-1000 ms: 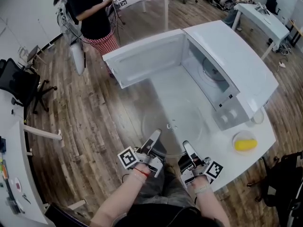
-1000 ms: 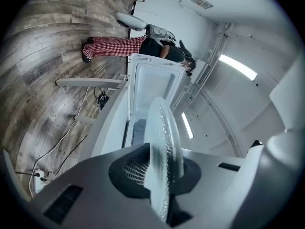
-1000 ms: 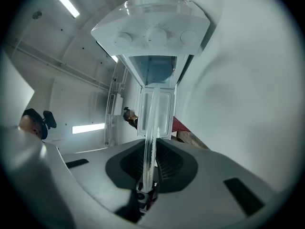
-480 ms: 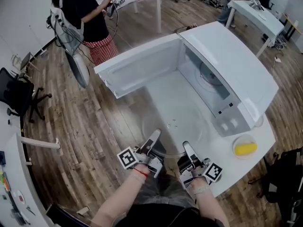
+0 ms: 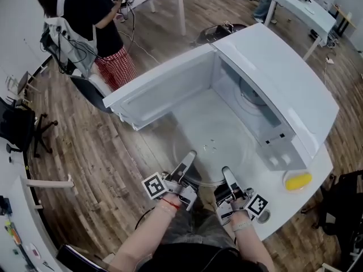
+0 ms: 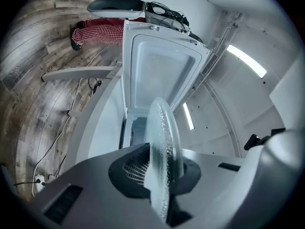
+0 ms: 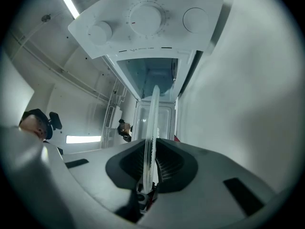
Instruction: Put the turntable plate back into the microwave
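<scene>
The glass plate (image 5: 211, 146) is clamped at its near rim by the left gripper (image 5: 189, 157) and the right gripper (image 5: 226, 173), one at each side. This is probably done so that the plate is carried level. It is held over the front edge of the counter (image 5: 281, 205), before the open microwave (image 5: 283, 78). No writing can be read around the dials (image 7: 145, 19).

We have the microwave (image 5: 283, 78) on the counter (image 5: 322, 158), its door (image 5: 164, 92) open to the left. The plate (image 5: 212, 149) is before the opening. The left gripper (image 5: 189, 155) grips its near-left rim, the right gripper (image 5: 227, 174) its near-right. A bowl (image 5: 298, 181) is right of the plate.
</scene>
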`<state>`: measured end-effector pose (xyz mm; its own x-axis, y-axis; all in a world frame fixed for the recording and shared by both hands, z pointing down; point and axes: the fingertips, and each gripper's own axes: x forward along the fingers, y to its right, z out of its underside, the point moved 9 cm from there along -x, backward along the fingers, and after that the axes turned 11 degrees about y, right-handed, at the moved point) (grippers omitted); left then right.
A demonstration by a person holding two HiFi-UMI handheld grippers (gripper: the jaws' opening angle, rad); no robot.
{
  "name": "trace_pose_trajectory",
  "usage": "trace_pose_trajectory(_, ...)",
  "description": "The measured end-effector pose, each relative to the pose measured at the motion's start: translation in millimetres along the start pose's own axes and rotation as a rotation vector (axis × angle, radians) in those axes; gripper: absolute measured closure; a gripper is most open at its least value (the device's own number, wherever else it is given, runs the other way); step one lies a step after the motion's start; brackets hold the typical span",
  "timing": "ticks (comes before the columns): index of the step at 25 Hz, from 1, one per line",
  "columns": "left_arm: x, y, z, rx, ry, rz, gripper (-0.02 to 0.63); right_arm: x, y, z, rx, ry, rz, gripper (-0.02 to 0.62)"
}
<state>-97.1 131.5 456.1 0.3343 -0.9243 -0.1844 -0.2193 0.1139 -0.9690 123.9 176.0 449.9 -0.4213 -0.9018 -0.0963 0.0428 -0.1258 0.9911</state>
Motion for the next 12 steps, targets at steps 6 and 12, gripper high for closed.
trace_pose_trajectory(6,21.7,-6.3,-8.9,-0.012,-0.039,-0.018,0.569,13.1,6.5,-3.6,0.004,0.052,0.009,0.549)
trace_pose_trajectory(12,41.6,-11.5,-14.4,-0.023,-0.074,-0.035,0.569,23.4,10.1,-8.2,0.010,0.098,0.023,0.549)
